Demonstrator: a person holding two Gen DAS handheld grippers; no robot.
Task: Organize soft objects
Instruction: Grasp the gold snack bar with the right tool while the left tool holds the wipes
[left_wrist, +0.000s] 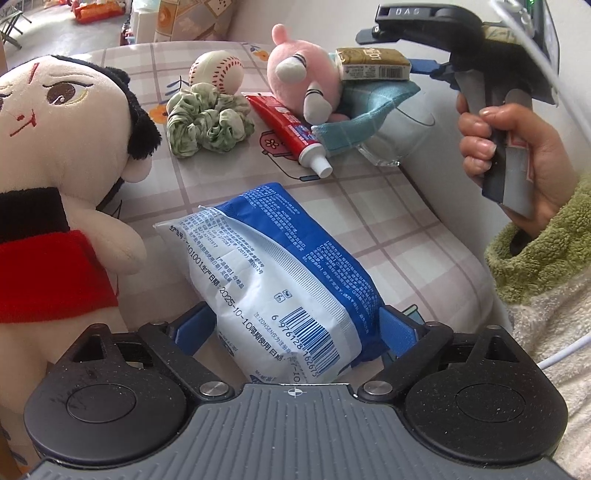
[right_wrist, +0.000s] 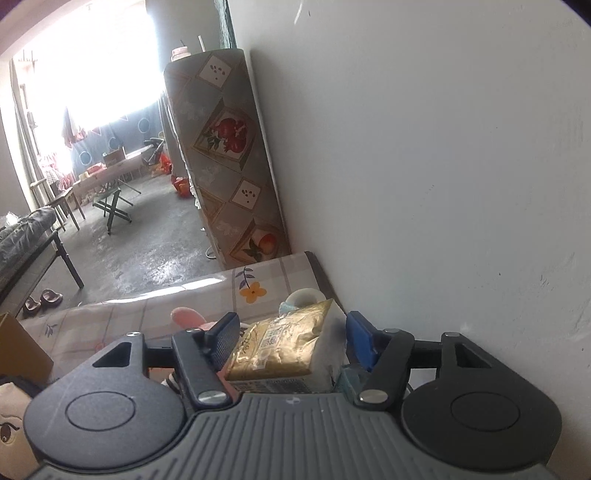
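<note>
Between the wide-spread jaws of the left gripper (left_wrist: 291, 325) a blue-and-white packet (left_wrist: 280, 273) is gripped; a gold tissue pack (right_wrist: 280, 350) is clamped by the right gripper (right_wrist: 291, 339).

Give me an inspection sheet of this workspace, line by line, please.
Surface: checked tablecloth, crowded.
Job's things: doll, pink plush, baseball, green scrunchie, teal cloth draped over a glass.
Clutter: toothpaste tube, lying flat.
Grippers: left hand-held gripper closed on blue and white packet; right hand-held gripper closed on gold packet.
Cables: white cable by the sleeve.
Surroundings: white wall, patterned cabinet.
</note>
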